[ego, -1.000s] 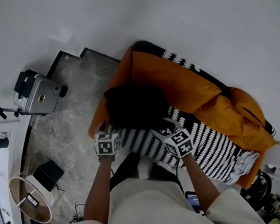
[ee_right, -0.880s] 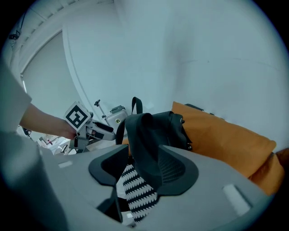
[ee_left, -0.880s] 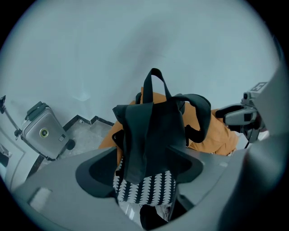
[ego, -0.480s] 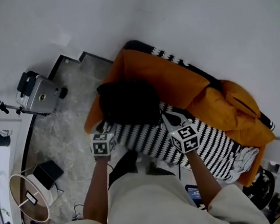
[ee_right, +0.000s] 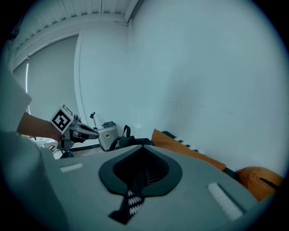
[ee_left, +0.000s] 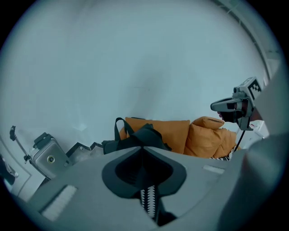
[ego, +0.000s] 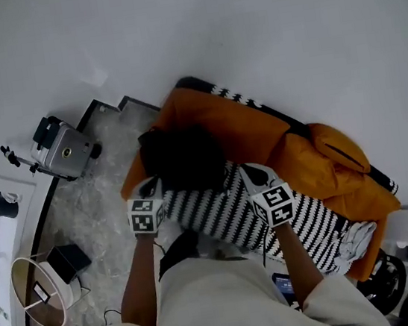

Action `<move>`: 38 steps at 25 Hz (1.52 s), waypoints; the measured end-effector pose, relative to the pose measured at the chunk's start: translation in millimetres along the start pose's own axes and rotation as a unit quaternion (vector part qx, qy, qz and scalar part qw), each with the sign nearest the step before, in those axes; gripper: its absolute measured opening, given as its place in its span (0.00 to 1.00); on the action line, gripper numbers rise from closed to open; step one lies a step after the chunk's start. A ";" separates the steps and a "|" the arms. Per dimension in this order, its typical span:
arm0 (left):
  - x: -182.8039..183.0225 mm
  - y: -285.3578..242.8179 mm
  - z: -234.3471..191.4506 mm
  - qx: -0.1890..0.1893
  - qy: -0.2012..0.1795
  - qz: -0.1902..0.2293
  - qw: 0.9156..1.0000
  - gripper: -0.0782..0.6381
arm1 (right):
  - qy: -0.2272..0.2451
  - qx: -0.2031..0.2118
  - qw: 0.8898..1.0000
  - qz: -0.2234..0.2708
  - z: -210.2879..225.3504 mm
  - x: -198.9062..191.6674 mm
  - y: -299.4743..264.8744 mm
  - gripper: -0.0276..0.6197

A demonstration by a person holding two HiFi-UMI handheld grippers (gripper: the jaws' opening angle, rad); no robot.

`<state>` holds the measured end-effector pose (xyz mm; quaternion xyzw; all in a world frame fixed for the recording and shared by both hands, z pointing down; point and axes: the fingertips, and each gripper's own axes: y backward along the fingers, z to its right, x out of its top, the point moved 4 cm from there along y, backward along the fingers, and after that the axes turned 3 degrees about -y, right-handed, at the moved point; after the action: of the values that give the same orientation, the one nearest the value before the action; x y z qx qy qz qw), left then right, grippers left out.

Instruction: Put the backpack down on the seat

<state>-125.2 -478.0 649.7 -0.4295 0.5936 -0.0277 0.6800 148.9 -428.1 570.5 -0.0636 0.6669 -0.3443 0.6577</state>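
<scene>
Jaws of right gripper (ee_right: 143, 146) together; backpack (ee_right: 130, 141) just beyond, orange cushion (ee_right: 174, 144) right.

"What carries everything here?"

"An orange sofa (ego: 255, 121), running from the middle of the frame toward the lower right. A black-and-white zigzag throw (ego: 218, 211) covers its seat."

"And on the seat?"

"A black backpack (ego: 182, 158) sits at the sofa's left end, on the throw and against the backrest. Orange cushions (ego: 335, 159) are piled at the right end."

"The floor?"

"Grey marbled floor (ego: 94, 211) at the left. A silver hard case (ego: 63, 150) stands on it, upper left."
</scene>
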 end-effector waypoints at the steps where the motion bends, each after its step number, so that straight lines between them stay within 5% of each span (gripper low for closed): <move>1: 3.4 4.8 4.8 0.002 -0.003 0.007 1.000 0.13 | 0.003 0.001 1.000 0.006 0.2 2.1 6.6 0.05; 18: 50.2 127.1 85.8 0.046 -0.040 0.136 0.989 0.12 | 0.078 0.029 0.992 0.098 -46.1 30.2 114.2 0.05; 38: 100.2 272.6 177.4 0.077 -0.152 0.240 0.956 0.12 | 0.144 0.074 0.969 0.188 -127.8 80.7 227.5 0.05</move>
<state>-77.0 -263.4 390.0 -0.2198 0.5651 0.1566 0.7796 104.7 -251.7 366.6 0.1625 0.7271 -0.2682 0.6107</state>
